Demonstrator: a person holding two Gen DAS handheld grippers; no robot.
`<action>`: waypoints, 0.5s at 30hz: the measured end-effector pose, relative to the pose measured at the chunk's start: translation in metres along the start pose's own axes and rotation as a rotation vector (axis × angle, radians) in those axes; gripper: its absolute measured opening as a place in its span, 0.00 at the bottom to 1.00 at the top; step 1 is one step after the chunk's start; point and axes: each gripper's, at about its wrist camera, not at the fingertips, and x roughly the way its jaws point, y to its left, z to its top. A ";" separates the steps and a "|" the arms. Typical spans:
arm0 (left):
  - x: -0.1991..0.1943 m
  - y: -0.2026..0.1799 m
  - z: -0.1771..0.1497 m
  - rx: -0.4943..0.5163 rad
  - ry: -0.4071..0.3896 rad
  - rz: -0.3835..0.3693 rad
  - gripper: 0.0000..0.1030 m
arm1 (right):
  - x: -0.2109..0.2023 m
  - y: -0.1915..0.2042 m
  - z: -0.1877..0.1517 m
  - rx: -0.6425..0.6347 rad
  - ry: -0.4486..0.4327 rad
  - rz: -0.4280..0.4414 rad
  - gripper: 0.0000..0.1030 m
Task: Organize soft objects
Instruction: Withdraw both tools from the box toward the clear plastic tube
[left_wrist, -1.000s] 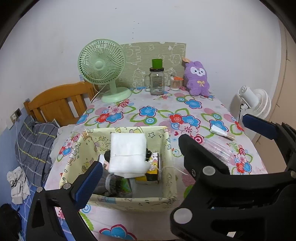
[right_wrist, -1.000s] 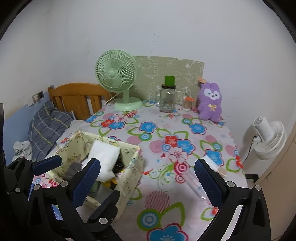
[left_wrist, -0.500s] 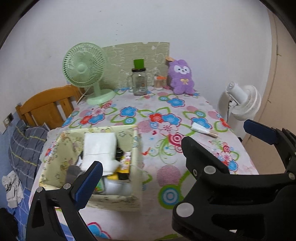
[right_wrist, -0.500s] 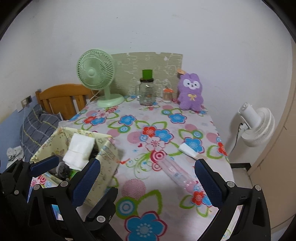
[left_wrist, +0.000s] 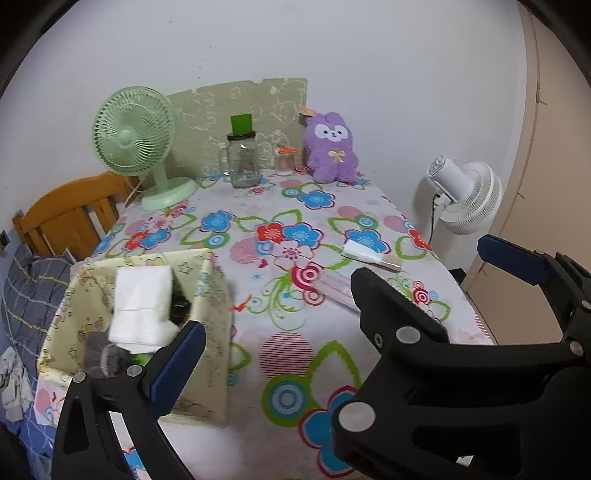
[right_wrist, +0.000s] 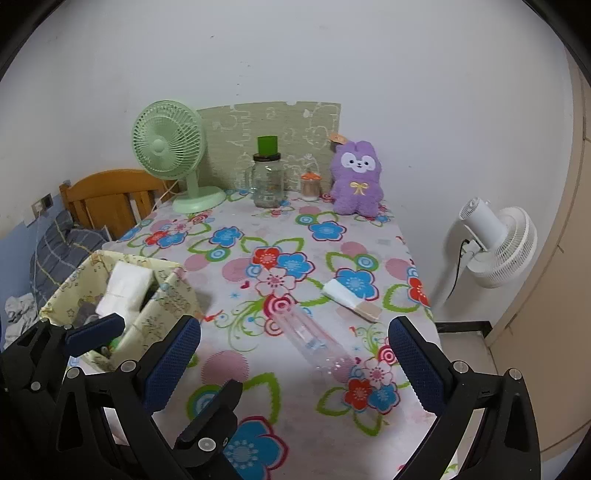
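Note:
A yellow patterned fabric basket (left_wrist: 208, 332) (right_wrist: 168, 301) stands at the table's near left corner. A folded white cloth (left_wrist: 142, 306) (right_wrist: 123, 291) lies on top of the dark items inside it. A purple plush rabbit (left_wrist: 332, 151) (right_wrist: 356, 181) sits upright at the far edge by the wall. My left gripper (left_wrist: 295, 369) is open and empty, just right of the basket. My right gripper (right_wrist: 293, 365) is open and empty over the near middle of the table, and part of it blocks the right side of the left wrist view.
A clear plastic tube (right_wrist: 314, 339) and a white packet on a stick (right_wrist: 349, 295) lie on the floral tablecloth (right_wrist: 258, 229). A green desk fan (right_wrist: 168, 147), glass jar (right_wrist: 267, 181) and small pot (right_wrist: 310, 184) line the back. A white floor fan (right_wrist: 498, 251) stands right, a wooden headboard (right_wrist: 107, 199) left.
Both grippers have drawn back and swung right, away from the basket, which now sits further left in both views. Both stayed open and empty.

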 end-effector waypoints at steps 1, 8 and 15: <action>0.003 -0.003 0.001 0.002 0.008 -0.006 0.99 | 0.001 -0.003 -0.001 0.002 0.000 -0.003 1.00; 0.022 -0.022 0.001 0.008 0.036 -0.032 0.97 | 0.012 -0.023 -0.005 -0.013 -0.002 -0.015 1.00; 0.039 -0.040 0.006 0.013 0.050 -0.026 0.96 | 0.027 -0.046 -0.007 0.004 0.028 -0.006 1.00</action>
